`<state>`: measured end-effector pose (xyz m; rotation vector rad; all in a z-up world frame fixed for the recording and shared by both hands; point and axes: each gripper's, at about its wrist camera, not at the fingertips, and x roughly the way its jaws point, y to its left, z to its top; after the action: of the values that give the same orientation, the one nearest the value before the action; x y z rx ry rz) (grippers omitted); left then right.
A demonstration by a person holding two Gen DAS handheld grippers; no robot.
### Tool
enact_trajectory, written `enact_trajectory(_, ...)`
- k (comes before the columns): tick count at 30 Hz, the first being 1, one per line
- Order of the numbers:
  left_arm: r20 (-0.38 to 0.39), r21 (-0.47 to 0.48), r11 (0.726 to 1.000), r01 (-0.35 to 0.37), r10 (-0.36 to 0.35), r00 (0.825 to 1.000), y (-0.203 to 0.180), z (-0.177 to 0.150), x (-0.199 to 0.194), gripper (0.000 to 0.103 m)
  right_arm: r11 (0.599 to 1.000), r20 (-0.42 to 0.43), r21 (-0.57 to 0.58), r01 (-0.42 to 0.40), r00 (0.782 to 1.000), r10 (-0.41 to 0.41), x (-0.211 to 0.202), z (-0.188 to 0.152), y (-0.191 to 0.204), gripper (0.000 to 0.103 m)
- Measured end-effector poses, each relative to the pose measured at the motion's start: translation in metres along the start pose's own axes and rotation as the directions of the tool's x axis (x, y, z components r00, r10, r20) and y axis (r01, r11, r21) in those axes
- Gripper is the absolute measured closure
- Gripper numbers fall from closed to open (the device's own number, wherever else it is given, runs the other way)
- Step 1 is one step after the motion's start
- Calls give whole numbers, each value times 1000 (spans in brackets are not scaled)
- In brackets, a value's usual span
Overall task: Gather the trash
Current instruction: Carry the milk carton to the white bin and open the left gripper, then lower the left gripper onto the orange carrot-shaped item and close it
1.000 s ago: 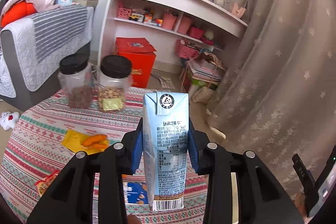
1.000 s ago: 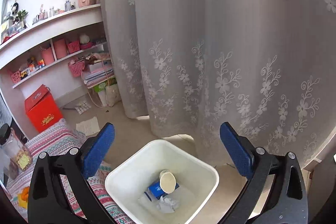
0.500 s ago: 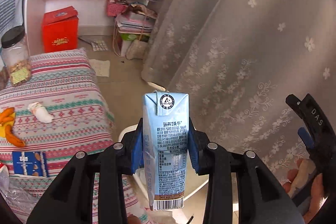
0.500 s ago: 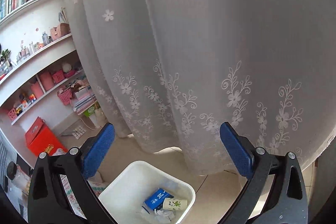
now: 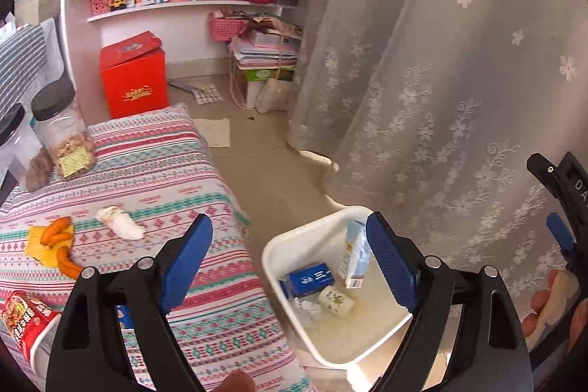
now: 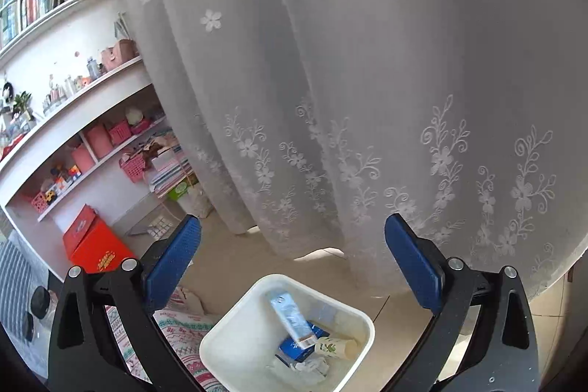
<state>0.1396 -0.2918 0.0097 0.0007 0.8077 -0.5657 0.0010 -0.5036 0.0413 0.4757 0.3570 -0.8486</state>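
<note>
My left gripper point(image 5: 290, 256) is open and empty above the white trash bin point(image 5: 294, 239). The light blue milk carton point(image 5: 354, 254) lies inside the bin, leaning on its far wall, beside a blue box point(image 5: 310, 280) and a small paper cup point(image 5: 336, 300). My right gripper point(image 6: 293, 265) is open and empty, above the same bin point(image 6: 235, 329), where the carton point(image 6: 292, 316) rests on the blue box point(image 6: 294, 348). On the striped table point(image 5: 154, 171) lie a crumpled white wrapper point(image 5: 119, 222), orange snacks on a yellow wrapper point(image 5: 53, 243) and a red packet point(image 5: 25, 316).
Two black-lidded jars point(image 5: 62, 135) stand at the table's far left. A red box point(image 5: 134, 76) and stacked papers point(image 5: 264, 57) sit on the floor by the white shelves point(image 5: 183, 6). A lace curtain point(image 5: 441, 79) hangs right behind the bin.
My left gripper opened and let go of the milk carton, which dropped into the bin. The right gripper tilted slightly, still open above the bin.
</note>
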Motion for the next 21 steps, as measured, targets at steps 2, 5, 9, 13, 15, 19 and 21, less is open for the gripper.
enact_trajectory(2, 1, -13, 999, -47, 47, 999, 20, 1, -4, 20, 999, -1, -45, -18, 1000, 18, -3, -8, 20, 7)
enact_trajectory(5, 2, -14, 994, -110, 110, 994, 48, 2, -11, 20, 990, -17, -128, -55, 998, 53, -7, -23, 53, 7)
enact_trajectory(9, -24, 11, 980, -196, 197, 980, 87, 6, -15, 20, 966, -41, -237, -101, 995, 94, -13, -46, 99, 7)
enact_trajectory(13, -83, 36, 962, -270, 272, 959, 130, 12, -12, 20, 931, -87, -323, -170, 985, 150, -18, -70, 142, 7)
enact_trajectory(15, -116, 46, 953, -301, 304, 946, 153, 14, -8, 20, 910, -118, -359, -207, 977, 176, -21, -82, 163, 7)
enact_trajectory(19, -218, 67, 937, -342, 348, 912, 200, 17, 6, 20, 870, -188, -409, -275, 959, 214, -22, -106, 199, 7)
enact_trajectory(21, -294, 88, 931, -355, 365, 884, 225, 15, 19, 20, 850, -229, -429, -306, 947, 225, -21, -118, 216, 7)
